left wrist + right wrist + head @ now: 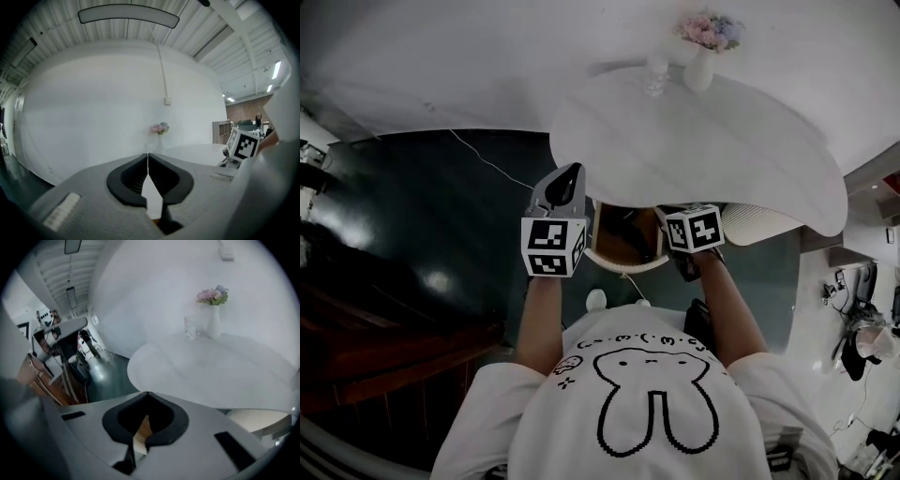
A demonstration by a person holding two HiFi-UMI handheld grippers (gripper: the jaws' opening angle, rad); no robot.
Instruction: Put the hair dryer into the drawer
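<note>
Above the near edge of the round white tabletop, the head view shows both tools held up in front of a person in a white T-shirt printed with a rabbit outline. The left tool stands off the tabletop's near-left edge, its grey jaws pointing away from the person. The right tool is at the tabletop's near edge. A chair with a wooden seat and white rim is partly tucked under the tabletop between the two tools. At the tabletop's far edge stand a white vase of flowers and, just beside it, a clear glass. A dark floor lies left of the tabletop, with a thin cable running across it.

Left gripper view: the jaws are closed tip to tip with nothing between them. Beyond the tips the tabletop meets a plain white wall, with the flowers at the tabletop's far side. The right tool shows at the right, over the tabletop.

Right gripper view: the jaws are closed tip to tip and hold nothing; wood shows through the slit behind the tips. The tool looks down across the tabletop towards the vase and glass.

No view shows the hair dryer clearly enough to place it; neither tool has it.
</note>
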